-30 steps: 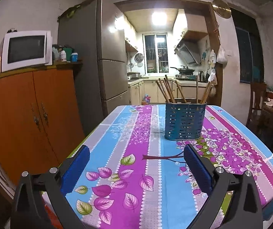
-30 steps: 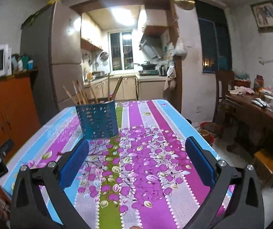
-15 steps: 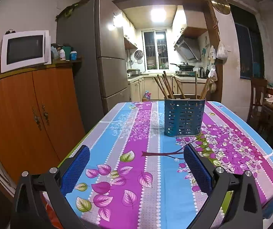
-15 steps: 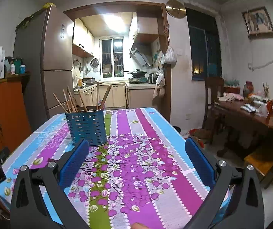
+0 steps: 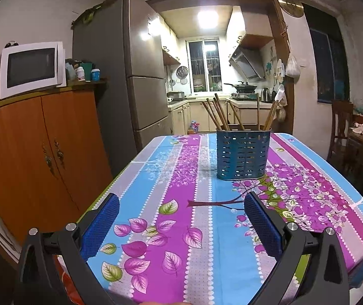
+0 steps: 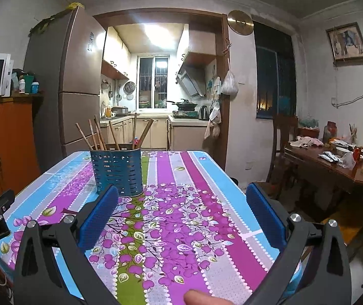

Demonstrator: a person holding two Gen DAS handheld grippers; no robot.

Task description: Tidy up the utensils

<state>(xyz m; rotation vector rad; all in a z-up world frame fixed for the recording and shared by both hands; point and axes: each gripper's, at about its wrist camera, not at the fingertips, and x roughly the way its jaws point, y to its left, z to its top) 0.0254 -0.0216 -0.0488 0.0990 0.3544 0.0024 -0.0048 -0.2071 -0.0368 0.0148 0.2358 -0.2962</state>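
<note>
Left tongs (image 5: pixel 181 222) and right tongs (image 6: pixel 181 214) both spread wide, empty — the blue utensil holder (image 5: pixel 242 153) with wooden chopsticks (image 5: pixel 218 113) stands upright on the floral-clothed counter (image 5: pixel 156 178).

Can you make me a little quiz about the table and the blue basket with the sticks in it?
1. True or false: the chopsticks stand inside the blue basket.
2. What holds the left gripper? A) a chopstick B) nothing C) a spoon
3. Fill in: the basket stands on the flowery ____.

Key: 1 true. 2 B; the right gripper is open and empty too. 3 tablecloth.
</note>
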